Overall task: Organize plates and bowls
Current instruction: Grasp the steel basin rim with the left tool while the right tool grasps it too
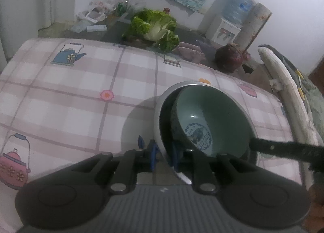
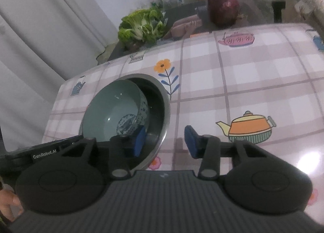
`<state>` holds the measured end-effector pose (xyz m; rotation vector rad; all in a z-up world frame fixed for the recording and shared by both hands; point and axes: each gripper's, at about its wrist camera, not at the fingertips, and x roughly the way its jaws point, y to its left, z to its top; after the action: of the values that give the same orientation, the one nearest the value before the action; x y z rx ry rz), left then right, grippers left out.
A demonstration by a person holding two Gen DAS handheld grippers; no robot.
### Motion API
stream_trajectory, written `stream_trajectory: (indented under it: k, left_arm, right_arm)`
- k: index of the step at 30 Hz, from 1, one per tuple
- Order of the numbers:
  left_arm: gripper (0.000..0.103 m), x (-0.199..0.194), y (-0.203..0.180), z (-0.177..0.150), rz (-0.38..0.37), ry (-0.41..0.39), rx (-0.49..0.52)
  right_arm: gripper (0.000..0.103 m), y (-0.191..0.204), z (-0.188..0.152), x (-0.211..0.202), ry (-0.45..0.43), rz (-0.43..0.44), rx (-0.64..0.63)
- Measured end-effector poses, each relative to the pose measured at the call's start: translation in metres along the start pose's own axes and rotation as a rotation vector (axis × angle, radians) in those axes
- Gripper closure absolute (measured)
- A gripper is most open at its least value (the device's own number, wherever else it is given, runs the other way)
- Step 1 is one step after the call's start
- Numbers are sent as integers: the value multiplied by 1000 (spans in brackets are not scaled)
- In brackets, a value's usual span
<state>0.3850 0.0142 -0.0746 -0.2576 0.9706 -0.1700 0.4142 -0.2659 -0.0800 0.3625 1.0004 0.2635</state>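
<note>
Round steel bowl [image 1: 160,107] sits on the checked tablecloth [image 1: 81,91], a green ceramic bowl [image 1: 210,111] tilted inside. Left gripper [image 1: 164,153] is clamped on the steel rim; right gripper [image 2: 165,142] straddles it, unclosed. Both sides are best lifted evenly.

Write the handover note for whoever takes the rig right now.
Left gripper: shut on the near rim of the steel bowl.
Right gripper: open, straddling the same bowl's rim, one finger inside and one outside, not yet pressing.
Things: the green bowl lies tilted inside the steel bowl, which is on the table.
Done: the bowls are nested.
Left: probably close the right fingers, then move the stack with both hands. No plates are in view.
</note>
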Motion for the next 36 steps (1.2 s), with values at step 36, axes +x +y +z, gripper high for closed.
stream_trajectory:
  k: [36]
  left_arm:
    - [92, 28, 7, 2, -10, -7, -139]
  right_arm:
    - [92, -3, -4, 39, 3, 58, 14]
